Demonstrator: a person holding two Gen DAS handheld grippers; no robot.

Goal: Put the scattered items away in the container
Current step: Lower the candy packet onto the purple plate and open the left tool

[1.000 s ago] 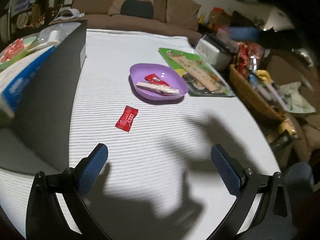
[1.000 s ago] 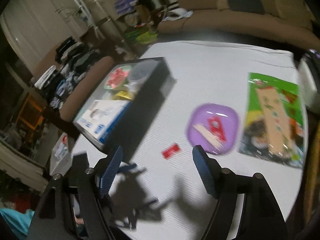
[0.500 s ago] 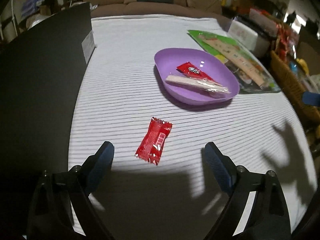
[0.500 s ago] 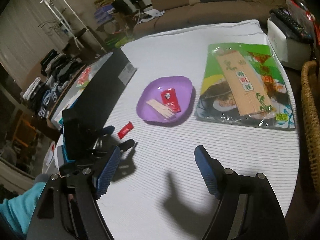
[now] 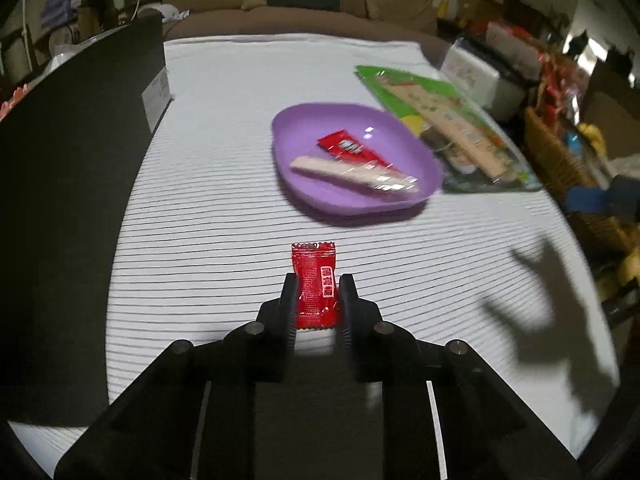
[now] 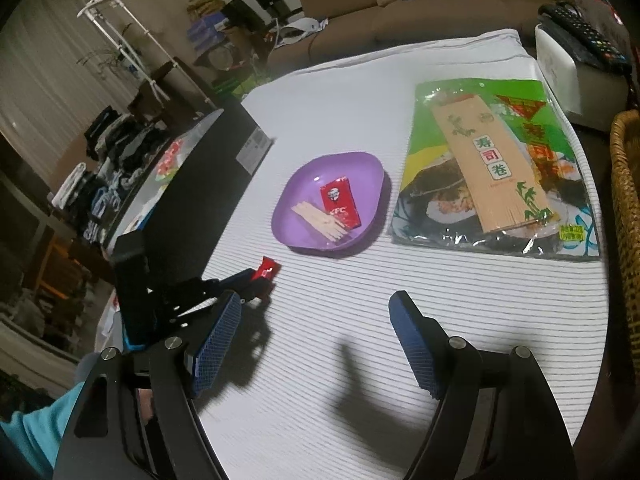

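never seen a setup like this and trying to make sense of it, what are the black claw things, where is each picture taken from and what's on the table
The black claws are hand-held grippers, one in each of a person's hands, not a robot arm. Each has two fingers and a wide-angle camera looking forward along them, so each picture is one gripper's own view.

In the left gripper's view, the left gripper is shut on a small red candy wrapper. The right gripper's view shows the same grip from the side, plus the right gripper, which is open, empty, and hangs over the table.

On the white striped tablecloth sit a purple dish holding a red KFC sachet and a pale wrapped stick, and beside it a green sushi mat package. A black box stands along the left edge.
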